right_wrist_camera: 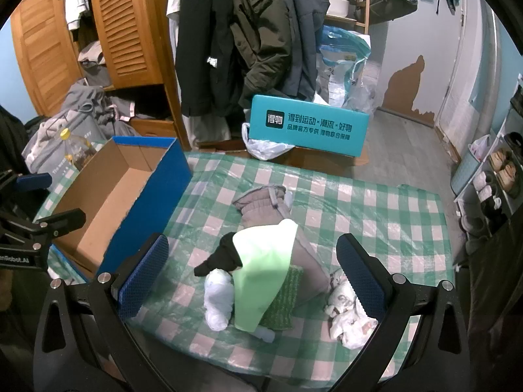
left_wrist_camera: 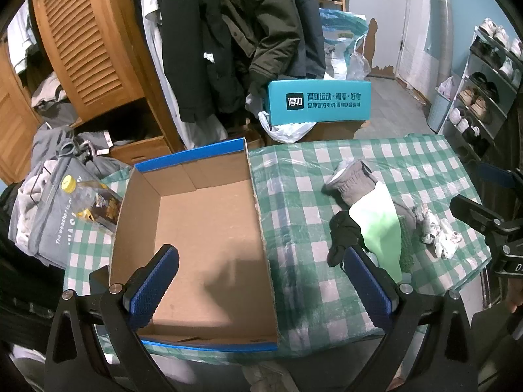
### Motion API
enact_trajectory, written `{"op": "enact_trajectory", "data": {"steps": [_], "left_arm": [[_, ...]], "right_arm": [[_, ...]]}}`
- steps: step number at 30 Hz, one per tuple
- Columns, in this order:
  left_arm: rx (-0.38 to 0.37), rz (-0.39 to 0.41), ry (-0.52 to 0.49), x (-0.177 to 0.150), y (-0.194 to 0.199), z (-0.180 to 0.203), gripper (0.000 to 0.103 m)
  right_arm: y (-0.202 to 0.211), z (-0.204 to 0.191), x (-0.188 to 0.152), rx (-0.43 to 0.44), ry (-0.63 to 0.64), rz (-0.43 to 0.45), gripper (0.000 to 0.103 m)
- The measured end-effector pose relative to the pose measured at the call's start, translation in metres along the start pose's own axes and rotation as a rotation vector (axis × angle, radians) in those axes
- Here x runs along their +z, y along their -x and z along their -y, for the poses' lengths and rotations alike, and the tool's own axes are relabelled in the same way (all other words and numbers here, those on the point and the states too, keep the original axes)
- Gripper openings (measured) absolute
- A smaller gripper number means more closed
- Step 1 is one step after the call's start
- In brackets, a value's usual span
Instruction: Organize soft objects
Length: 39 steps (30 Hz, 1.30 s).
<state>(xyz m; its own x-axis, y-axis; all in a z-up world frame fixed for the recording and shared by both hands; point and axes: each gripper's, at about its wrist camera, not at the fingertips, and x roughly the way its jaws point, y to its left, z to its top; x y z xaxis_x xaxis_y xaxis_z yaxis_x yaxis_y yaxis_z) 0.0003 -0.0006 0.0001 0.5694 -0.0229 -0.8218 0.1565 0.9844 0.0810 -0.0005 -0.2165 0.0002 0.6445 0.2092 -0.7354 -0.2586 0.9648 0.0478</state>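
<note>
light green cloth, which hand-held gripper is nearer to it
Right. The right hand-held gripper hovers open with the light green cloth between its fingers; the left hand-held gripper hovers open over the cardboard box, beside the pile.

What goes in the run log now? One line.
left gripper: open, empty | right gripper: open, empty | blue-sided cardboard box: empty | pile of soft cloth items: on table

Dim bluish indoor light, fisheye bending the edges into black corners, plastic tablecloth (right_wrist_camera: 376, 215) catching glare, soft shadow lying in the box (left_wrist_camera: 209, 248)
</note>
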Motion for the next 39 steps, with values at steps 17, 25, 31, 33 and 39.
{"op": "enact_trajectory", "data": {"steps": [17,25,31,33,39], "left_arm": [[0.001,0.001,-0.002,-0.0003,-0.0003,0.0006,0.102],[0.001,-0.001,-0.001,-0.0004,-0.0002,0.0004,0.102],[0.001,-0.001,0.0,-0.0004,-0.0003,0.0003,0.102],[0.001,-0.002,0.0,-0.0004,-0.0003,0.0003,0.102],[0.002,-0.002,0.0,-0.0003,-0.0005,0.0004,0.102]], "right_arm": [[0.0006,0.0001,-0.0001,0.0,0.0,-0.002,0.101],[0.0007,0.0001,0.0001,-0.002,0.001,-0.002,0.101],[0.0007,0.0007,0.0,-0.002,0.001,-0.002,0.101],[0.001,0.0008,0.0002,-0.002,0.001,-0.002,0.101],[0.0012,0.0025,-0.0003,-0.002,0.0,-0.002,0.101]]}}
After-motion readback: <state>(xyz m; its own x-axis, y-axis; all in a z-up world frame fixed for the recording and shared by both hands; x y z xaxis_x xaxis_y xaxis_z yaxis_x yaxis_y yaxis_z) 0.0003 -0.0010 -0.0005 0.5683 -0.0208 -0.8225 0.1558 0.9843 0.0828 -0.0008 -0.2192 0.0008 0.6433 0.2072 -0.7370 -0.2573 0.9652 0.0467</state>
